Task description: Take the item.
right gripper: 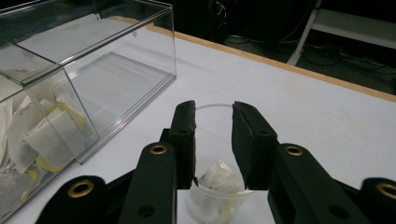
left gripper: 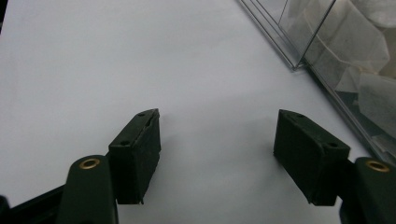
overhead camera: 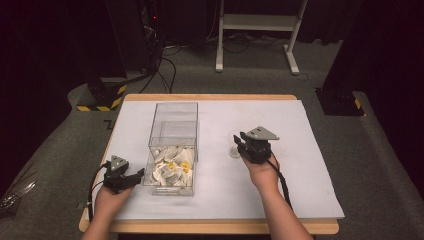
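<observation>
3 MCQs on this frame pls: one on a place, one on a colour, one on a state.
1. Where are the tea bags piled in the clear box?
A. near compartment
B. far compartment
C. both alike

2. What colour are the tags on the tea bags?
A. red
B. yellow
C. blue

3. How does the left gripper stand?
A. shut on a tea bag
B. shut on the box wall
C. open over bare table

Answers:
1 A, the high view shows the bags heaped at the person's end, the far part bare.
2 B, yellow patches show among the white bags.
3 C, its jaws stand wide apart with only the white table cover between them.
</observation>
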Motion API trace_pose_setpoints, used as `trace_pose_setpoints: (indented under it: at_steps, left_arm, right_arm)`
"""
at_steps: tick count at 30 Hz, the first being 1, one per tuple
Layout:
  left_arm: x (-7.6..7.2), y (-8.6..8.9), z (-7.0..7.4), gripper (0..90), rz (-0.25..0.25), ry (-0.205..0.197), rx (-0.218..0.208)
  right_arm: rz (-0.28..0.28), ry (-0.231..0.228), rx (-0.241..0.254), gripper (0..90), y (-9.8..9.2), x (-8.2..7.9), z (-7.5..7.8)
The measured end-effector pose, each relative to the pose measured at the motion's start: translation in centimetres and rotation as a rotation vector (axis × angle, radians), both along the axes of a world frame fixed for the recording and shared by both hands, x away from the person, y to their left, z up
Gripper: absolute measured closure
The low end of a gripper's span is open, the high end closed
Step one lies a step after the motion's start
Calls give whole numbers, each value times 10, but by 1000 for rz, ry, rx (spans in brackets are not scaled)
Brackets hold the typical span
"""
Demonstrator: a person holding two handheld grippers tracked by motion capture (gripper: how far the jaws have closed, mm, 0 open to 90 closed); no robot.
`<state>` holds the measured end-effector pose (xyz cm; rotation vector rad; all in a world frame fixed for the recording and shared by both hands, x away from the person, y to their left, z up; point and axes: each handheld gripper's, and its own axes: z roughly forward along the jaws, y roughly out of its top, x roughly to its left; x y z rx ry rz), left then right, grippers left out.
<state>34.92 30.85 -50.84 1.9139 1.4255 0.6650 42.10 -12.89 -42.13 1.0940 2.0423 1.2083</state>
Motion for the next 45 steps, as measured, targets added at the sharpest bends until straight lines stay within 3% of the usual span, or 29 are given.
trace_pose_setpoints:
  at_steps: [5, 6, 17, 22, 31, 38, 45]
  left_arm:
    - [0, 0, 0, 318, 0, -1, 1]
    - [0, 0, 0, 318, -1, -1, 1]
    - [0, 0, 0, 318, 0, -1, 0]
    - [0, 0, 0, 318, -3, 1, 4]
    - [0, 0, 0, 318, -2, 2, 3]
    - [0, 0, 0, 319, -3, 2, 3]
    - [0, 0, 0, 320, -5, 5, 5]
  right_arm:
    - [-4, -13, -12, 566, 0, -3, 2]
    - [-4, -16, -21, 479, 1, -4, 3]
    - [-9, -5, -37, 153, 6, -9, 5]
    - [-7, 4, -58, 99, 8, -11, 4]
    - [-16, 12, -37, 92, 4, -17, 3]
    - [-19, 14, -69, 93, -2, -20, -3]
    - [-30, 24, -65, 94, -9, -25, -6]
